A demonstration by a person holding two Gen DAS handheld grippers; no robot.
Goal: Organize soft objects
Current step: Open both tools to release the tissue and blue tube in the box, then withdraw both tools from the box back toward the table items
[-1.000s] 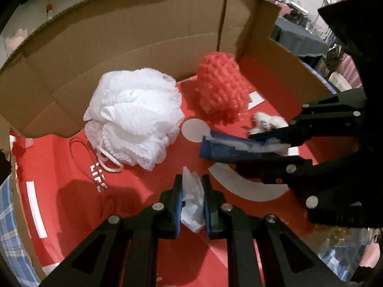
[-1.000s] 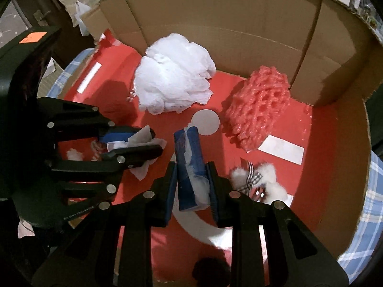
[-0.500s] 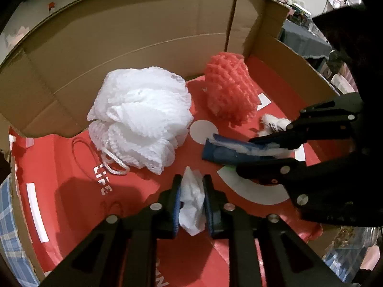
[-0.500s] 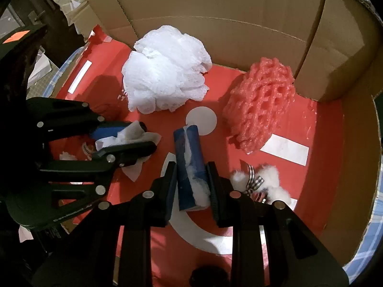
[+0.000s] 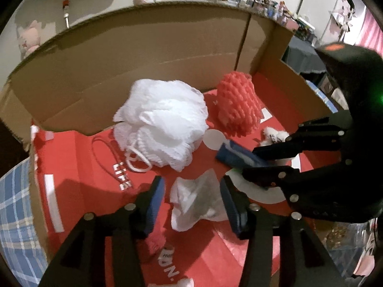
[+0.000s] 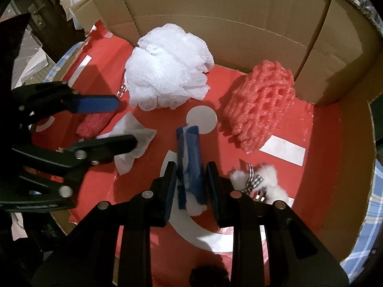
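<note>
since a second ago the left gripper (image 5: 192, 197) has let go of the crumpled white tissue (image 5: 196, 203): its jaws are opening, and the tissue lies loose between them on the red floor of the cardboard box (image 5: 134, 55). the right gripper (image 6: 191, 181) is clamped narrowly on the blue tissue pack (image 6: 190, 153), near the white bath pouf (image 6: 167, 67) and the coral foam net (image 6: 262, 105)

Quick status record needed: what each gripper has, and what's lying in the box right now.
left gripper: jaws opening, crumpled white tissue loose between them, pads clear of it
right gripper: shut on blue tissue pack
cardboard box: red floor, brown walls
white mesh pouf: by back wall
red foam net: right of the pouf
fluffy bow clip: beside right gripper
</note>
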